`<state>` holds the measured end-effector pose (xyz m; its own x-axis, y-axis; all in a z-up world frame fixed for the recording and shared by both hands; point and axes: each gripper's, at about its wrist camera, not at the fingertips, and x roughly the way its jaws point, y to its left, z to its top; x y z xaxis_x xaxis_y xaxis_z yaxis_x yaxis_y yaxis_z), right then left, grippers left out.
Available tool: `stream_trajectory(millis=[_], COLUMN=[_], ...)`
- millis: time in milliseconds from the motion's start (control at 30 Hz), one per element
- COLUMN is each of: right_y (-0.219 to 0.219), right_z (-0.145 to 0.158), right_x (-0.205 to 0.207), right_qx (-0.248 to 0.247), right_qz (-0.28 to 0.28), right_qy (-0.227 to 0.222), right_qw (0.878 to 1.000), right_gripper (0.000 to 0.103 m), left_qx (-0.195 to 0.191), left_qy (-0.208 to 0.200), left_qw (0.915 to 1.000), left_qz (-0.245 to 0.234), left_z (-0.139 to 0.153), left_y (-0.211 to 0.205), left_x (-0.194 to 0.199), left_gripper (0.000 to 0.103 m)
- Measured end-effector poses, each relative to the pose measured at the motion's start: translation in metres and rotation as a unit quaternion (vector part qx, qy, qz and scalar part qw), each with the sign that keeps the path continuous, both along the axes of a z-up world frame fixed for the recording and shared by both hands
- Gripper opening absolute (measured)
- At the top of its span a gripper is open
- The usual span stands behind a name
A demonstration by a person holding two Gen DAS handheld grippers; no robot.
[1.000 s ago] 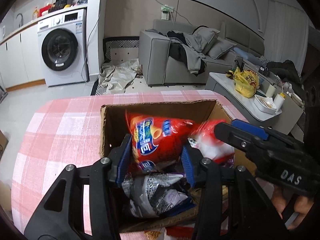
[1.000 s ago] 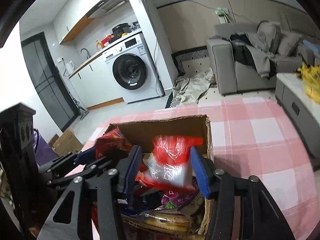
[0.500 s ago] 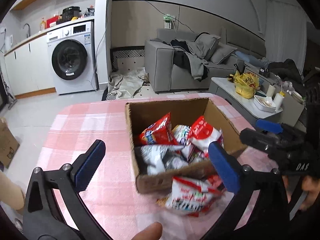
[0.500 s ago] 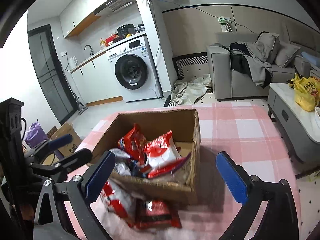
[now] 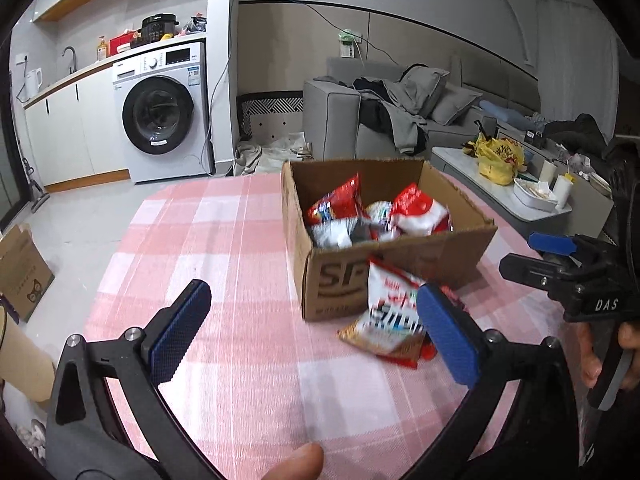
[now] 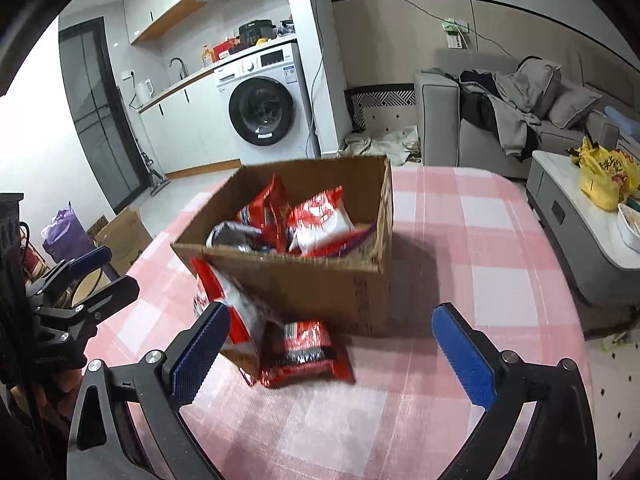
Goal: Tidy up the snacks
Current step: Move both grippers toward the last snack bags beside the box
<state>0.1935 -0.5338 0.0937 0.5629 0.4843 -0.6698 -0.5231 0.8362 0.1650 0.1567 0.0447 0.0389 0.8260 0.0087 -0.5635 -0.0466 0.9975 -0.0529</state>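
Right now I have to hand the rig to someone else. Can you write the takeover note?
Left gripper: open, holding nothing, above the checked tablecloth short of the box.
Right gripper: open, holding nothing, facing the box's near wall.
Cardboard box: upright on the table, with several snack packets inside, including a red chip bag and a red-and-white packet.
Outside: a red-and-white packet leans against the box front, and a small red packet lies flat on the cloth beside it.
Done: most snacks sit in the box.
Left: probably box those two loose packets.
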Motion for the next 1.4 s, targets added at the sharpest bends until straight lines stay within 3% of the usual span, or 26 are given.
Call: stream_trajectory(millis=[133, 200, 867, 1100, 1400], right_y=[0.007, 0.009, 0.045, 0.067, 0.058], right_z=[-0.011, -0.018, -0.089, -0.101, -0.100], right_x=[-0.001, 0.001, 0.029, 0.025, 0.038], right_qx=[-0.025, -0.032, -0.081, -0.121, -0.109], right_qz=[0.010, 0.012, 0.009, 0.027, 0.005], right_qy=[0.006, 0.015, 0.091, 0.073, 0.065], right_qw=[1.000, 0.999, 0.992, 0.990, 0.992], right_gripper=[0.103, 0.103, 0.103, 0.103, 0.102], left_qx=[0.014, 0.014, 0.006, 0.008, 0.009], left_qy=[-0.002, 0.020, 0.049, 0.056, 0.056], left_qw=[0.9999, 0.9996, 0.9988, 0.9983, 0.9983], left_qz=[0.004, -0.013, -0.007, -0.009, -0.008], left_z=[-0.016, -0.023, -0.043, -0.047, -0.049], left_y=[-0.004, -0.009, -0.009, -0.011, -0.011], left_x=[-0.005, -0.001, 0.025, 0.029, 0.031], left_gripper=[0.102, 0.102, 0.102, 0.102, 0.102])
